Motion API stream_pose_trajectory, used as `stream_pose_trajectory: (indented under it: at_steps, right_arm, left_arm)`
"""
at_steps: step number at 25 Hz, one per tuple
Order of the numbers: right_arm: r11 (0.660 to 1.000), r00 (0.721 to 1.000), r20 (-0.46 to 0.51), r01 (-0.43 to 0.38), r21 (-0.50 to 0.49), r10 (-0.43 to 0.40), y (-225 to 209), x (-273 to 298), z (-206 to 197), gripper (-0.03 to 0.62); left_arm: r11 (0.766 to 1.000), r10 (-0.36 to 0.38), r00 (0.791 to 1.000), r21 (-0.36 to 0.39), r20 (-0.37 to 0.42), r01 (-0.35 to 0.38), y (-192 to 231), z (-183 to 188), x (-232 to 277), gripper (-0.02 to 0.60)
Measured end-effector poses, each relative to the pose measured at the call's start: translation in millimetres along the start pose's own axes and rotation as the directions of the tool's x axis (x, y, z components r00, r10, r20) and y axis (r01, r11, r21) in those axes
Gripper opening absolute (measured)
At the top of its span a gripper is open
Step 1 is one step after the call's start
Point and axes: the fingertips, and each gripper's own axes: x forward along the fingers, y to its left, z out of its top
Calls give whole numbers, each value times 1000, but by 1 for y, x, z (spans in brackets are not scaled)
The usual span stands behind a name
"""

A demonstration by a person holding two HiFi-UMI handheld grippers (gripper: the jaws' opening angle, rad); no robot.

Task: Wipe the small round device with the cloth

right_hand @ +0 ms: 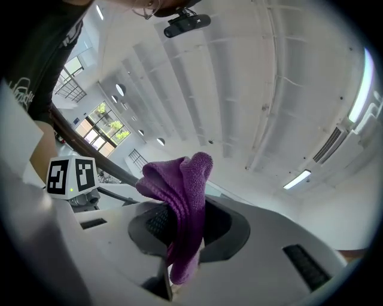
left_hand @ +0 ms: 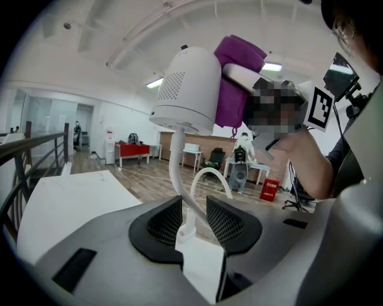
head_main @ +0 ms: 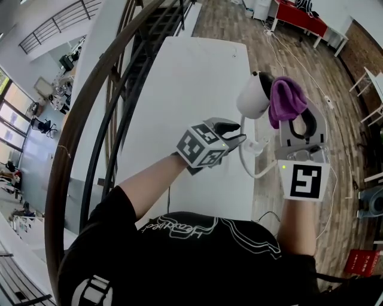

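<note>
The small round device is a white dome-headed unit on a bent white stalk. My left gripper is shut on the device's white base, which sits between the mesh pads. A purple cloth is bunched in my right gripper, which is shut on it. The cloth rests against the right side of the dome. In the right gripper view the cloth rises out of the jaws and hides the device.
A long white table lies below and to the left of the grippers. A dark curved railing runs along its left side. Wooden floor with a white cable is on the right, and a red table stands at the back.
</note>
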Motion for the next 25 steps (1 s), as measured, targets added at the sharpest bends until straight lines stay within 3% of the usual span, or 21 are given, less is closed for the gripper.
stream_pose_trajectory:
  at_steps: [10, 18, 25]
  right_arm:
    - [969, 993, -114, 11, -246, -40, 40, -2, -1, 61]
    - [948, 990, -137, -16, -319, -29, 62, -8, -11, 61]
    - [948, 985, -172, -66, -311, 12, 80, -14, -28, 61]
  left_arm:
    - [1000, -3, 1000, 2, 6, 3, -2, -6, -4, 120]
    - [1000, -3, 1000, -11, 13, 3, -1, -5, -2, 120]
    - [1000, -15, 1000, -17, 23, 16, -5, -3, -1, 120]
